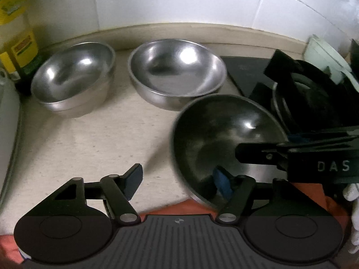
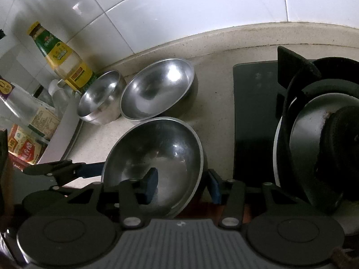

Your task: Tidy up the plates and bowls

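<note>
Near the worktop's front edge, the right gripper (image 2: 182,185) is pinching the near bowl's (image 2: 157,157) wall, one pad inside and one outside. Beside it the left gripper (image 1: 179,180) is standing spread, one finger inside the rim, gripping nothing. Slick steel is risking a slip or tip toward the two bowls (image 1: 177,67) behind.

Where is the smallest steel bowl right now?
The smallest steel bowl sits at the back left of the counter, beside the larger steel bowl and just in front of the yellow-labelled bottle near the tiled wall.
</note>
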`<state>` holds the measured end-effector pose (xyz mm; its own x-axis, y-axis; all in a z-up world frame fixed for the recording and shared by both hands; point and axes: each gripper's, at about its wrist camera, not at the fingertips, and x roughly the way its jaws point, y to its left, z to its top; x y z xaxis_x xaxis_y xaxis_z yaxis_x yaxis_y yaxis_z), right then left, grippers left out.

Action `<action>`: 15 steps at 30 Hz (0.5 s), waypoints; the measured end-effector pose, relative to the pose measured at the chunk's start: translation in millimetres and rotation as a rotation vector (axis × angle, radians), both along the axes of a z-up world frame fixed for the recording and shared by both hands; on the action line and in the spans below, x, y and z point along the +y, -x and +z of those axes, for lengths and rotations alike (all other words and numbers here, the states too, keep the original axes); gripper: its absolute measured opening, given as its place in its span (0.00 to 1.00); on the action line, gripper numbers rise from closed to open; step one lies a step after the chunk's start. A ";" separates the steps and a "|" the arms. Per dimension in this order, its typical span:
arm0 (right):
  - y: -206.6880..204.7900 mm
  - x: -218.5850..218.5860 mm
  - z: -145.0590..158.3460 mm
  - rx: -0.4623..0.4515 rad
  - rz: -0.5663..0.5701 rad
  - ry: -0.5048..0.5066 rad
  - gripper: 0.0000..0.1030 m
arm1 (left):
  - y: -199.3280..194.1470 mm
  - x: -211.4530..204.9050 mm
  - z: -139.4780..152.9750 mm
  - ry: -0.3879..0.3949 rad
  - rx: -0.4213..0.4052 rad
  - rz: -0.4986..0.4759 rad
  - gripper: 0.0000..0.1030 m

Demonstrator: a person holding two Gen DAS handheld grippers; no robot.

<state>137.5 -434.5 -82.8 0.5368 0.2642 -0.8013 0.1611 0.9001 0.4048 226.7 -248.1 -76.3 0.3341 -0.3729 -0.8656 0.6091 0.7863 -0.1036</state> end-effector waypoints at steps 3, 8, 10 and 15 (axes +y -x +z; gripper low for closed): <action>0.7 0.1 -0.1 -0.002 0.004 -0.016 0.37 | 3.8 -3.9 2.9 0.020 0.001 -0.032 0.71; 3.6 1.7 -1.1 0.000 0.009 -0.055 0.35 | 9.4 -3.1 8.9 0.040 -0.007 -0.053 0.69; 5.5 1.7 -0.4 0.002 0.010 -0.064 0.34 | 10.3 0.5 10.1 0.051 -0.001 -0.052 0.69; 12.2 3.6 3.5 -0.004 0.027 -0.083 0.34 | 17.9 6.4 15.2 0.050 -0.011 -0.063 0.69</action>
<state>125.2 -430.9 -79.3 0.5314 0.3440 -0.7741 0.1358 0.8674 0.4786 208.8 -241.7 -61.1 0.3180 -0.4361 -0.8418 0.6589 0.7401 -0.1346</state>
